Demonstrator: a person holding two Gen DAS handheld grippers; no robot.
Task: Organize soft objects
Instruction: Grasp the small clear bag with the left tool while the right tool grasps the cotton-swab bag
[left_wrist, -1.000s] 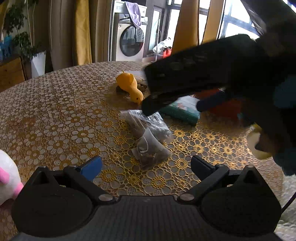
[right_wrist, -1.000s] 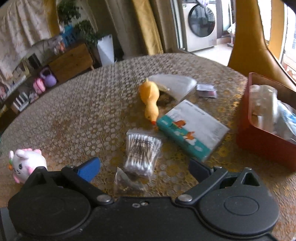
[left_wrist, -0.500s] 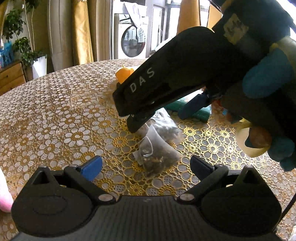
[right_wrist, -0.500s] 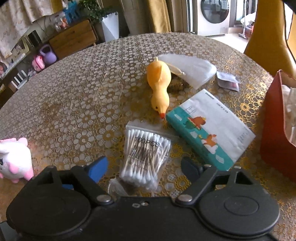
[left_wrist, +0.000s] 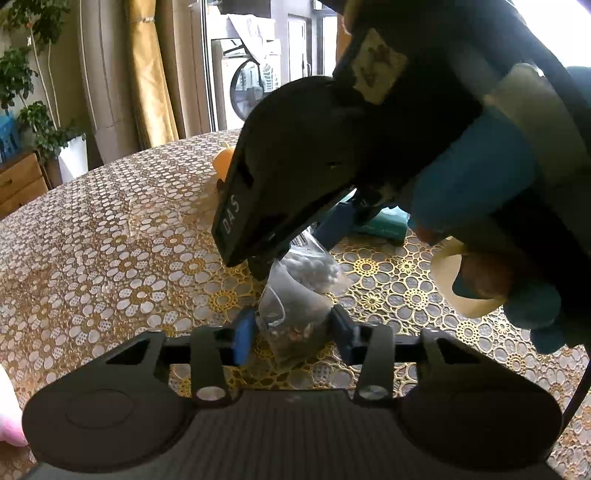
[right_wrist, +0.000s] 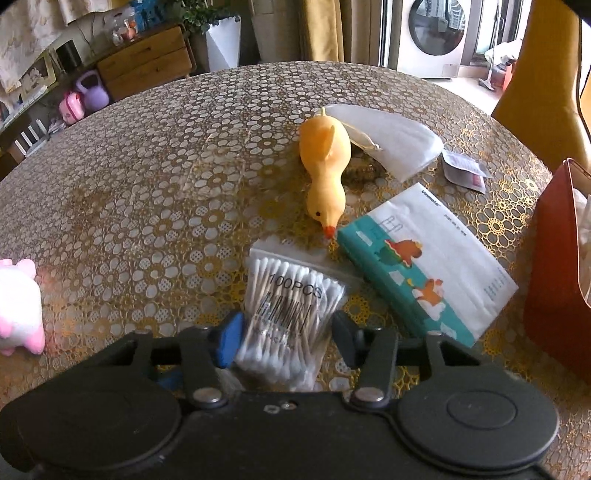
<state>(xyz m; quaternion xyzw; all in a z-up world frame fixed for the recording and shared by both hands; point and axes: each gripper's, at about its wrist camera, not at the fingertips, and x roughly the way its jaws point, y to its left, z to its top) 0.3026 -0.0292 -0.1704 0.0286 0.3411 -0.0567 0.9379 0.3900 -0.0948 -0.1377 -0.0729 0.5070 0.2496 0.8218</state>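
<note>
My left gripper (left_wrist: 293, 338) is shut on a clear tea bag sachet (left_wrist: 295, 317) lying on the table. My right gripper (right_wrist: 284, 338) is shut on a clear bag of cotton swabs (right_wrist: 291, 314) marked 100PCS; that bag also shows in the left wrist view (left_wrist: 314, 267), under the right gripper's black body (left_wrist: 332, 166). A yellow plush duck (right_wrist: 327, 173) lies beyond the swabs. A white and pink plush (right_wrist: 18, 306) sits at the left edge.
A teal and white tissue pack (right_wrist: 424, 266) lies right of the swabs. A red box (right_wrist: 554, 280) holding white items stands at the far right. A white pouch (right_wrist: 391, 140) and a small packet (right_wrist: 463, 170) lie behind the duck.
Both grippers moved forward and down and closed: the left onto the tea bag sachet, the right onto the cotton swab bag. The right gripper now fills more of the left view.
</note>
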